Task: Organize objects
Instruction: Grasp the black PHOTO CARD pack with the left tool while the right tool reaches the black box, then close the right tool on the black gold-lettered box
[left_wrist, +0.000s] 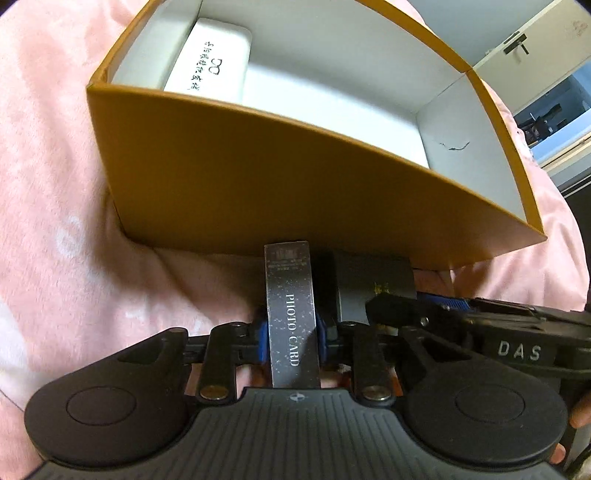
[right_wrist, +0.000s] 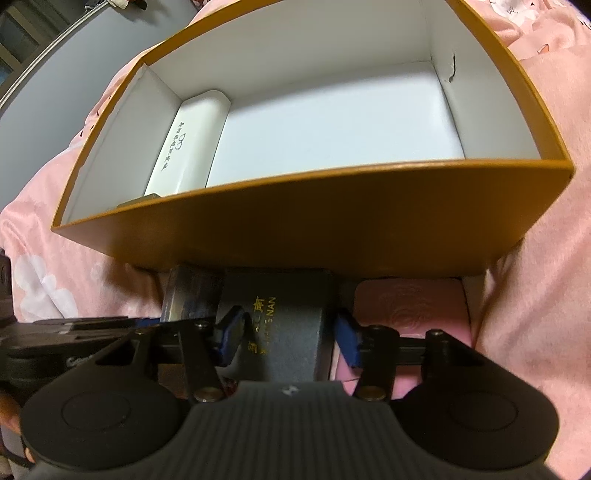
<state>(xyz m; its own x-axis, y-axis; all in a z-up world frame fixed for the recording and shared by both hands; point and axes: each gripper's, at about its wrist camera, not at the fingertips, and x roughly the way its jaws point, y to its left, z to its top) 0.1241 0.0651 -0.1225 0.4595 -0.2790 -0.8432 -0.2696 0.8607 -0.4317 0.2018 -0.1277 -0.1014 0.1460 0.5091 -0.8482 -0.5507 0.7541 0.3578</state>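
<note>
My left gripper (left_wrist: 291, 334) pinches a slim black box marked PHOTO CARD (left_wrist: 291, 314); its blue pads (left_wrist: 263, 339) press on both long sides, and the box runs toward twelve o'clock, its far end just short of the orange box's near wall. My right gripper (right_wrist: 291, 338) straddles a dark grey box with gold lettering (right_wrist: 284, 325). The right blue pads (right_wrist: 349, 343) stand at nine and three o'clock of that box; the left one looks to touch it, the right one shows a thin gap, so I cannot tell whether the pinch is firm.

I count one big orange box (right_wrist: 332, 221) with a white inside, open at the top, lying at twelve o'clock of both grippers. Inside it lies one white case with black writing (right_wrist: 184, 147), against the wall at ten o'clock, with a small brownish edge just showing at its near end. Outside there are three small boxes side by side: the black one, the grey one, and a pink one (right_wrist: 410, 306) at two o'clock of my right gripper.

Everything rests on a pink patterned bedcover (left_wrist: 74, 221). Beyond it, at one o'clock in the left view, stands pale furniture (left_wrist: 535, 59).
</note>
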